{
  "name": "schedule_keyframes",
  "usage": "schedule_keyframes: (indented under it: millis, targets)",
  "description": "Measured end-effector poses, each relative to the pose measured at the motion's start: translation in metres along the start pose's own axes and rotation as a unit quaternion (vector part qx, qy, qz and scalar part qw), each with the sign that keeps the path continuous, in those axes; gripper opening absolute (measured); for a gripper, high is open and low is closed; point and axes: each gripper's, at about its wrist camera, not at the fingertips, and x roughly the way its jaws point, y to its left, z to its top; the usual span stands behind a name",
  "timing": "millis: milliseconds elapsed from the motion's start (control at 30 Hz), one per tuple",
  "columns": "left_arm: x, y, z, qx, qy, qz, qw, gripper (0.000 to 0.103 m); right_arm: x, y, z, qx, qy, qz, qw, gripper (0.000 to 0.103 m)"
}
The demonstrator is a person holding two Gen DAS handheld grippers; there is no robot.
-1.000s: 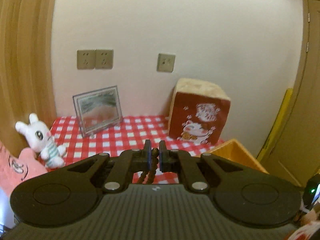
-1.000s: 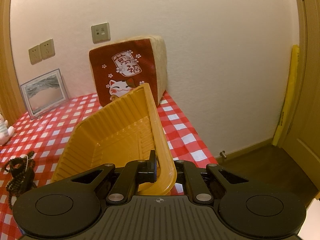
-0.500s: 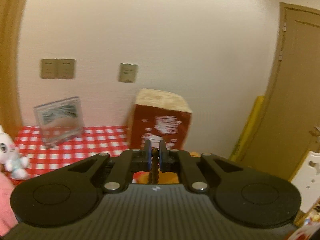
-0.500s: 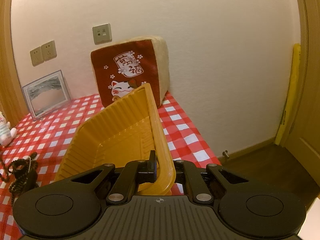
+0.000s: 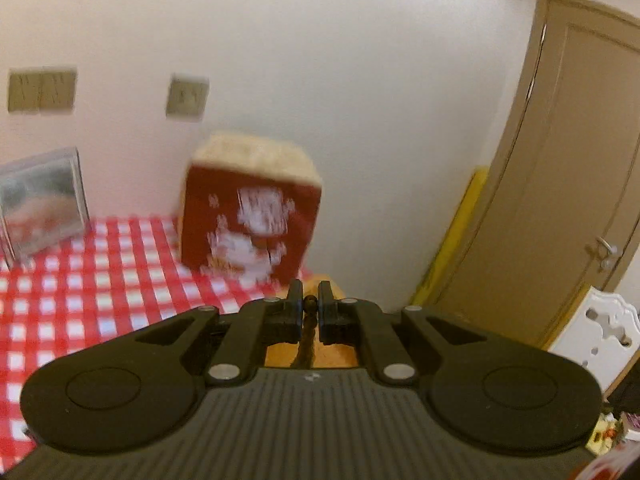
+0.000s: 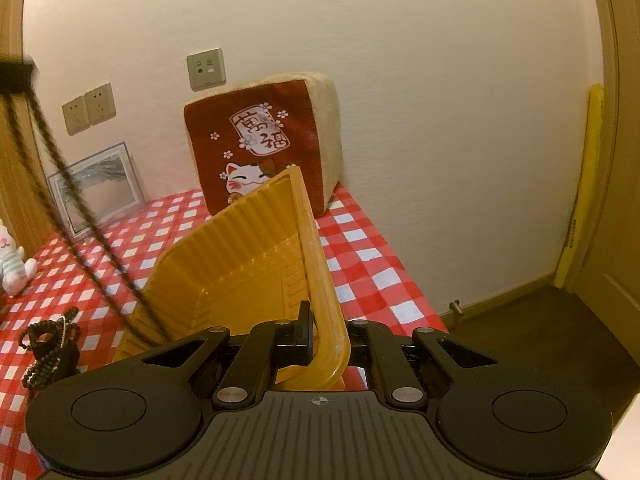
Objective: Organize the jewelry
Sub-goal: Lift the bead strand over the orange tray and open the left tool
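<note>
Left hand-held gripper [image 5: 309, 305] pinches a limp, light bead strand [image 6: 86, 216] dangling over the yellow tray [image 6: 240, 264]; right hand-held gripper [image 6: 320, 336] clamps the tray's stiff rim near the bench's right edge.

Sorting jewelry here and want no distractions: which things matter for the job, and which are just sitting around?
Job: bead necklace in left gripper; orange tray in right gripper; bead pile.
Lying about: cat cushion, picture frame, plush bunny.
</note>
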Motion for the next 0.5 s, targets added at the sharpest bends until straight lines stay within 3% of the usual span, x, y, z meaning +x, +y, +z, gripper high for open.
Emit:
schedule_keyframes:
  millis: [133, 500]
  targets:
    - [0.032, 0.006, -0.023, -0.015, 0.047, 0.01, 0.9987, 0.006, 0.0, -0.001, 0.0, 0.002, 0.002, 0.001, 1.0, 0.007]
    - [0.081, 0.006, -0.058, -0.012, 0.107, -0.001, 0.9942, 0.008, 0.004, -0.002, 0.002, 0.003, 0.008, -0.001, 1.0, 0.006]
